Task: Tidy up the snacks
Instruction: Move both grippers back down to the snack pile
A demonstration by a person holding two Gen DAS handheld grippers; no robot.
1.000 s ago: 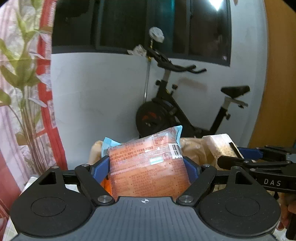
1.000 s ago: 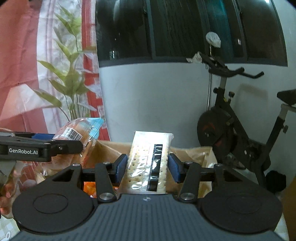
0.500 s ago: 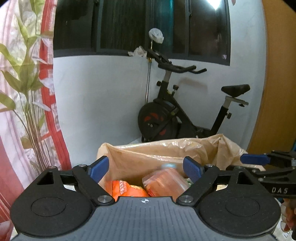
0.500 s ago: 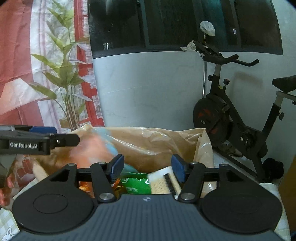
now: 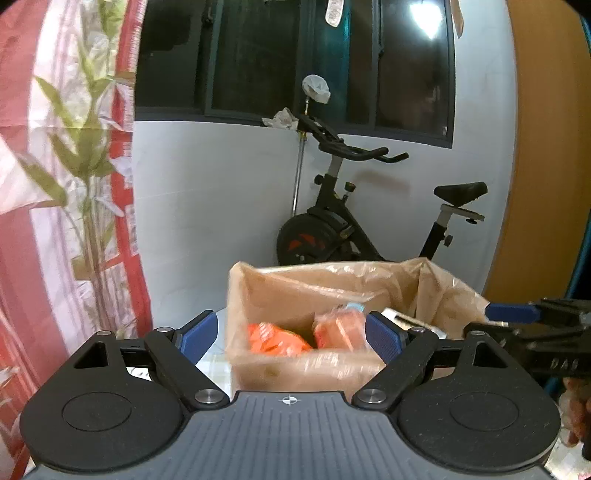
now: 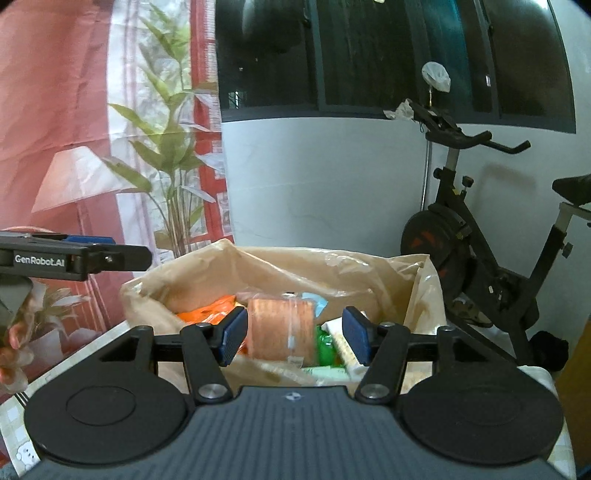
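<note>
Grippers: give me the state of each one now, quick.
Left gripper: open, holding nothing.
Right gripper: open, holding nothing; the fingers stand apart in front of the box.

Dim indoor light, with a bright lamp reflection (image 5: 424, 18) glaring in the dark window (image 5: 258, 55); fisheye edges bend, and the box (image 5: 295, 365) is motion-blurred.

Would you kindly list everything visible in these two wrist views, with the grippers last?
Plastic-lined cardboard box: one, tan, centre, on table.
Orange-pink wrapped snack pack: one, in box, middle.
Bright orange snack packet: one, in box, left.
Green packet: one, in box, right of pink pack.
White cracker pack: one, in box, right.
Exercise bike: one, black, behind box.
Leaf-print curtain: one, red and white, left.
Left gripper: black, blue pads, open, empty.
Right gripper: same, open, empty.
</note>
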